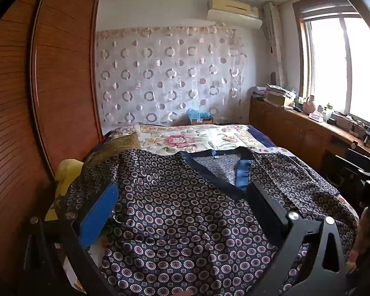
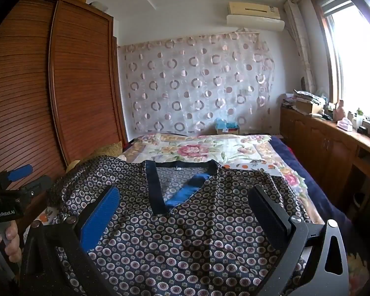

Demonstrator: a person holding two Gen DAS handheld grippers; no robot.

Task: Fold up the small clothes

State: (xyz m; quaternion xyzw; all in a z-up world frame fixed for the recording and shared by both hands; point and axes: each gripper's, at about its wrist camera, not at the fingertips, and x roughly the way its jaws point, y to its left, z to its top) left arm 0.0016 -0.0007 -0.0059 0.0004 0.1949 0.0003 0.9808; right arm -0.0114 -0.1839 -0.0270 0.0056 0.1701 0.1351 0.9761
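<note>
1. A dark patterned top (image 2: 185,234) with a navy V-neck is lying spread flat on the bed (image 2: 234,148), over a floral bedspread (image 2: 209,150).
2. The left gripper (image 1: 182,212) is hovering over the garment's left side, its fingers spread wide and pinching nothing.
3. The right gripper (image 2: 185,212) is hanging above the garment's middle, likewise spread apart.
4. A wooden wardrobe (image 2: 61,86) is standing beside the bed.

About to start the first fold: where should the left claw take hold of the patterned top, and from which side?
Grip the patterned top at its left sleeve edge, coming in from the wardrobe side. The fabric there bunches up off the floral bedspread, giving a raised fold to pinch. The left claw is open above the cloth.
</note>
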